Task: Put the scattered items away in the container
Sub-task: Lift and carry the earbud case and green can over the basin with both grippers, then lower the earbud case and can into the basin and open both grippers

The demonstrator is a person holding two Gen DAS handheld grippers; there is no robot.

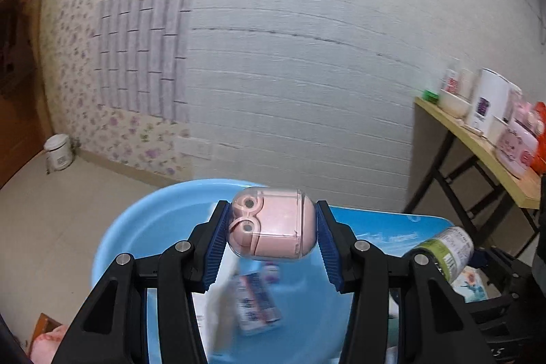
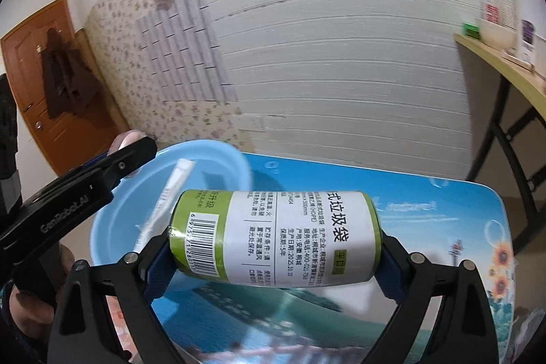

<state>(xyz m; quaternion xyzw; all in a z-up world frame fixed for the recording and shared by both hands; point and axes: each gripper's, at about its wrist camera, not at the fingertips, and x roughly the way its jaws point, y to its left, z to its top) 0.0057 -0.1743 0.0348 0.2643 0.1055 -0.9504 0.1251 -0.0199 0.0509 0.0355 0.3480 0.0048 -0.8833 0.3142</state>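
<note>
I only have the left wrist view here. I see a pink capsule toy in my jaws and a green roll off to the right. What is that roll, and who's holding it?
Observer: The right gripper clamps the roll of rubbish bags by its two ends.
Operator: Is it over the blue basin?
Observer: Not squarely; the blue basin lies to its left, the picture-printed table beneath.
Operator: Anything in the basin I'm missing?
Observer: A long white packet leans inside it.

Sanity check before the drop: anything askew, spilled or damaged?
Nothing stands out. Left gripper holds the pink case squarely, right gripper the garbage-bag roll end to end; blue basin sits upright.
</note>
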